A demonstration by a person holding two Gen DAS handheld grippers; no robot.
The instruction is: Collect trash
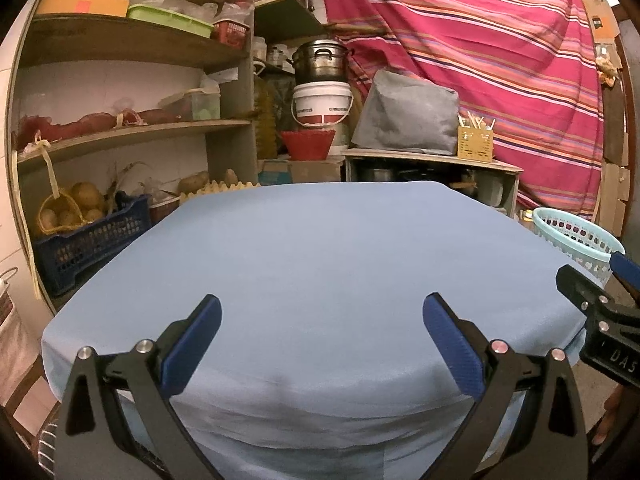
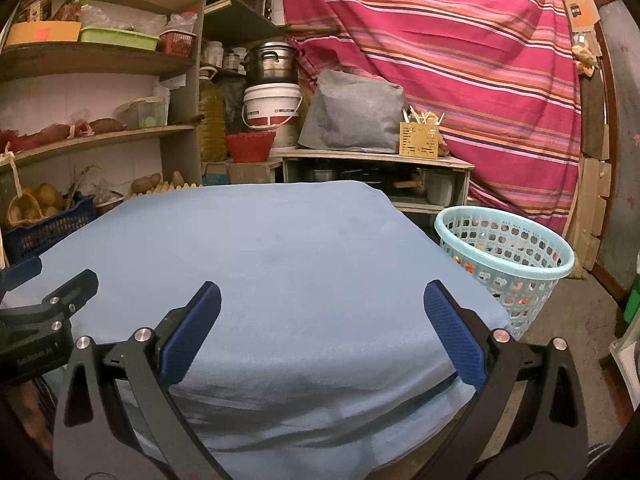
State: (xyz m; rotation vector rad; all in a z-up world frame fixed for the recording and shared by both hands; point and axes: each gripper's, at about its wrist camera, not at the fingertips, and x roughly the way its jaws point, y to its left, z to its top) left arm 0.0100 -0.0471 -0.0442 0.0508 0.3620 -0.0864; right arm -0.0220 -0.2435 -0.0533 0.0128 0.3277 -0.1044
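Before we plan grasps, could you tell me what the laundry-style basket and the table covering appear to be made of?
The basket looks like moulded plastic, pale turquoise with a slight sheen: its walls are a regular grid of punched holes. The table covering looks like matte light-blue woven cloth, since it drapes and creases softly over the edge.

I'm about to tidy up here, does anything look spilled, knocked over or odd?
Nothing stands out. The blue-covered table shows no litter, the laundry basket stands upright on the floor beside it, and both the left gripper and right gripper are open, holding nothing.
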